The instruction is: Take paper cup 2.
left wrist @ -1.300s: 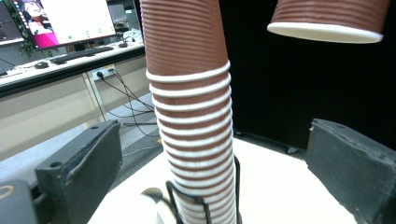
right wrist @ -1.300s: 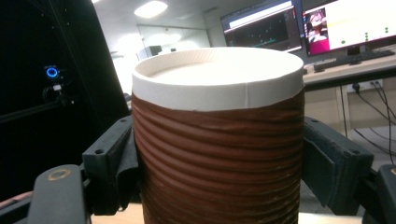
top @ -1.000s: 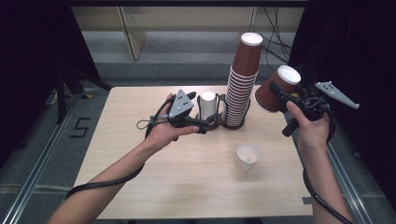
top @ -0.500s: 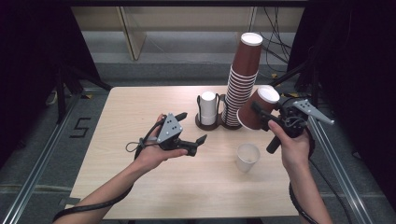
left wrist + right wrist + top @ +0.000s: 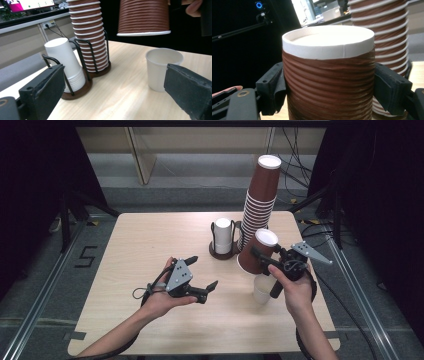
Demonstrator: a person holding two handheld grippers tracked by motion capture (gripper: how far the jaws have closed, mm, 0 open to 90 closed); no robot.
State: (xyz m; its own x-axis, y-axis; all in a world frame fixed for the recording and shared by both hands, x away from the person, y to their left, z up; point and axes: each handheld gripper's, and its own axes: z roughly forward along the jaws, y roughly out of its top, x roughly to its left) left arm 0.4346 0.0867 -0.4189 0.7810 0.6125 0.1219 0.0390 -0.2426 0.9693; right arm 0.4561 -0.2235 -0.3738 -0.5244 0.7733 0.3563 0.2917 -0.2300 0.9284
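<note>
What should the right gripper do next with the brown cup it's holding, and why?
Probably lower it straight down. The right gripper holds the brown cup upside down, its open rim just above the upright white cup on the table, so it looks poised to cover it. The left gripper is open beside it.

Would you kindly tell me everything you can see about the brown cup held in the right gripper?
The brown cup is a ribbed, corrugated paper cup with a white rolled rim and white base. It is held upside down, base up and slightly tilted, off the table. The right gripper clamps it, one black jaw on each side of its wall. Its open mouth hangs just above the small white cup standing on the table, without touching it. The tall stack of brown cups stands close behind.
</note>
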